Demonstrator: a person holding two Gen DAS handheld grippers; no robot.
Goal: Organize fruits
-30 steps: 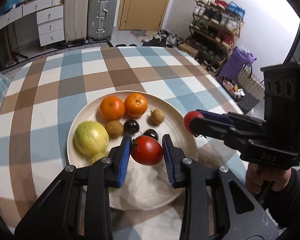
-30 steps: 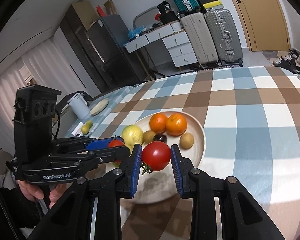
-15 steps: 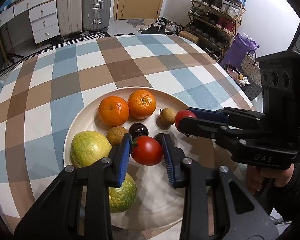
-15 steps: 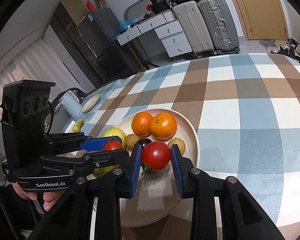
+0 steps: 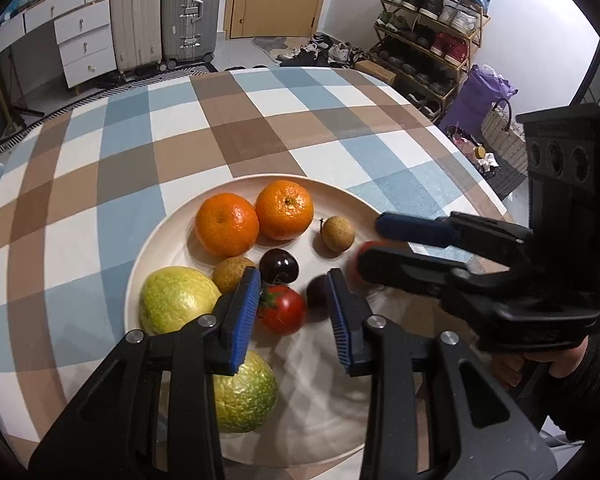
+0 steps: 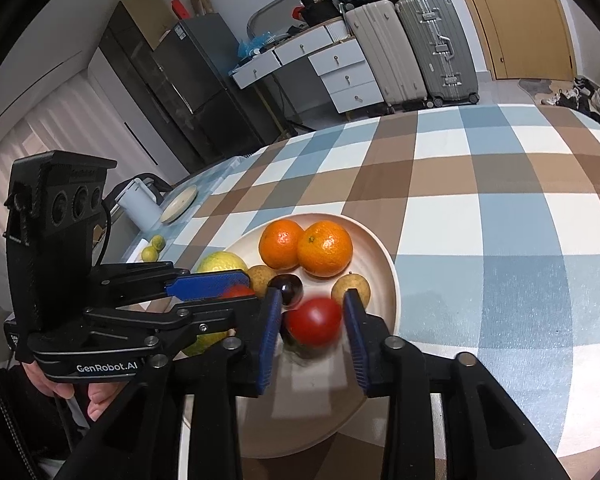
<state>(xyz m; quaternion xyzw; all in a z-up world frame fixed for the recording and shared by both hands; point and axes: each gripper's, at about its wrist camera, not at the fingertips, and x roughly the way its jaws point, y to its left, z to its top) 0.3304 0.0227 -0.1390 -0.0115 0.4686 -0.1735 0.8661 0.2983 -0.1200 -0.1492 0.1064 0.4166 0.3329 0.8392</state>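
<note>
A cream plate on the checked tablecloth holds two oranges, two yellow-green fruits, small brown fruits and dark cherries. My left gripper hangs low over the plate's near side and its jaws are opening. A red tomato with a green stalk lies on the plate between them, clear of the right pad. My right gripper comes in from the right and its jaws are opening too. A second, blurred red tomato sits loose between its pads.
Beyond the table stand two suitcases, white drawers and a shoe rack. A white kettle, a small plate and small limes sit at the table's left end. A hand grips each handle.
Both grippers sank toward the plate with their tomatoes clamped. Both pairs of jaws have now spread, and each tomato is loose on the plate.
</note>
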